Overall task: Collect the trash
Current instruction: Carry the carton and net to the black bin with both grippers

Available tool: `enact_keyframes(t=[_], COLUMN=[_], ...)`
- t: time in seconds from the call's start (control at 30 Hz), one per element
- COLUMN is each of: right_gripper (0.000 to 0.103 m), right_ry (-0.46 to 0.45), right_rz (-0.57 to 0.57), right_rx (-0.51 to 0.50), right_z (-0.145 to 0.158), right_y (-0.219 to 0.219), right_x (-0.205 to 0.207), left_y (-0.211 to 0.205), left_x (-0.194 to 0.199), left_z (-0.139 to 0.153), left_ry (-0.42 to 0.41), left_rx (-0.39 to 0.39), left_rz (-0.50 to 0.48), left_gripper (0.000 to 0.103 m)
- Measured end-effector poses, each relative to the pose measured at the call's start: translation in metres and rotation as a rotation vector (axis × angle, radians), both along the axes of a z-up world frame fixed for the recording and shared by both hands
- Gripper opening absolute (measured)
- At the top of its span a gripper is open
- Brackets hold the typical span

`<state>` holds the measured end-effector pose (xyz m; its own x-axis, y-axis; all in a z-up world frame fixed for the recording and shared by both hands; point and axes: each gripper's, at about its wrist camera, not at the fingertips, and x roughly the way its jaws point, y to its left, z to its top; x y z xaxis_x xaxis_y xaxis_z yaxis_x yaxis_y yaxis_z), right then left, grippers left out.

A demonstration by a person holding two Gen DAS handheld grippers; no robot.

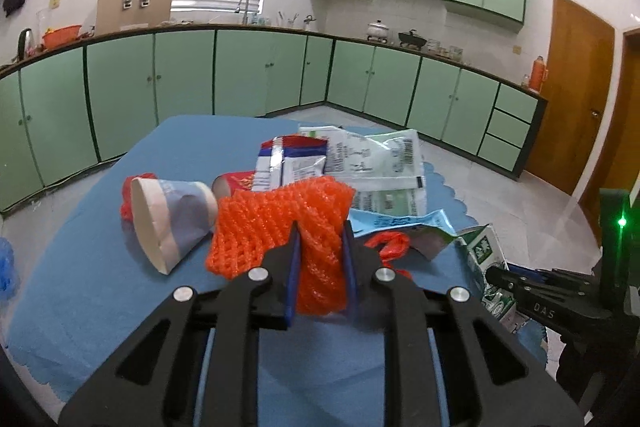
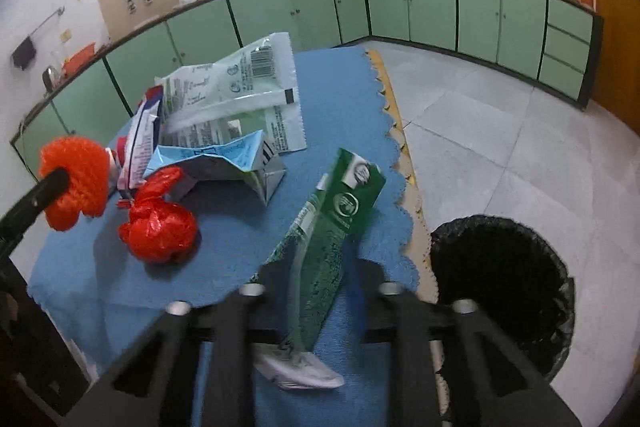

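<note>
My left gripper [image 1: 320,239] is shut on an orange foam net sleeve [image 1: 276,223], held just above the blue mat [image 1: 100,259]; the sleeve also shows in the right wrist view [image 2: 76,183]. My right gripper [image 2: 316,267] is shut on a flattened green carton [image 2: 332,223], held over the mat's right part; the carton also shows at the right of the left wrist view [image 1: 488,267]. A black-lined trash bin [image 2: 500,287] stands on the floor to the right of the table.
On the mat lie a tipped paper cup [image 1: 168,223], a red knotted plastic bag [image 2: 160,227], a crushed blue carton [image 2: 224,163], white-green wrappers [image 2: 236,91] and a red-blue packet [image 1: 292,159]. Green kitchen cabinets [image 1: 248,75] line the far walls.
</note>
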<state>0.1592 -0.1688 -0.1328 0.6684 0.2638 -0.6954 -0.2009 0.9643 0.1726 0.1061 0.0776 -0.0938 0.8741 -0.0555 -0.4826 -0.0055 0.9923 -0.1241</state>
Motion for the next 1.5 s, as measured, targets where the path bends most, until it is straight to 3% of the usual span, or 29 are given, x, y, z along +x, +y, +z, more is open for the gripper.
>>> enact_keyframes(t=[0.1, 0.23, 0.33, 0.47, 0.53, 0.63, 0.7, 0.77, 0.8, 1.1, 1.27, 1.5], right_gripper=[0.006, 0.006, 0.013, 0.032, 0.034, 0.033, 0.021, 0.020, 0.013, 0.012, 0.012, 0.013], right_ry=[0.005, 0.043, 0.074, 0.111, 0.116, 0.112, 0.118, 0.116, 0.120, 0.012, -0.033, -0.053], right_rz=[0.017, 0.039, 0.029, 0.017, 0.012, 0.021, 0.045, 0.052, 0.066, 0.054, -0.020, -0.202], right_rx=[0.017, 0.003, 0.040, 0.058, 0.069, 0.060, 0.091, 0.083, 0.082, 0.075, 0.078, 0.052], right_z=[0.005, 0.005, -0.001, -0.009, -0.010, -0.011, -0.012, -0.011, -0.011, 0.022, 0.041, 0.047], right_y=[-0.001, 0.004, 0.002, 0.001, 0.000, 0.002, 0.002, 0.002, 0.003, -0.012, -0.048, -0.130], right_x=[-0.001, 0.002, 0.005, 0.012, 0.015, 0.018, 0.019, 0.018, 0.018, -0.001, -0.008, -0.020], left_y=[-0.005, -0.011, -0.016, -0.018, -0.019, -0.019, -0.020, -0.022, -0.023, -0.034, -0.065, -0.140], left_x=[-0.002, -0.005, -0.007, -0.007, -0.006, -0.003, -0.001, -0.001, 0.000, -0.005, -0.002, 0.008], left_z=[0.006, 0.011, 0.012, 0.011, 0.009, 0.005, 0.003, 0.002, 0.002, 0.019, 0.030, 0.032], left_ry=[-0.024, -0.044, -0.048, -0.043, -0.037, -0.018, -0.011, -0.010, -0.010, -0.053, -0.075, -0.061], left_rx=[0.005, 0.010, 0.013, 0.016, 0.020, 0.019, 0.020, 0.025, 0.027, 0.034, 0.017, -0.044], left_rz=[-0.014, -0.030, -0.039, -0.047, -0.052, -0.063, -0.070, -0.078, -0.080, -0.111, -0.213, -0.443], left_gripper=[0.017, 0.017, 0.017, 0.017, 0.017, 0.017, 0.017, 0.017, 0.017, 0.017, 0.017, 0.017])
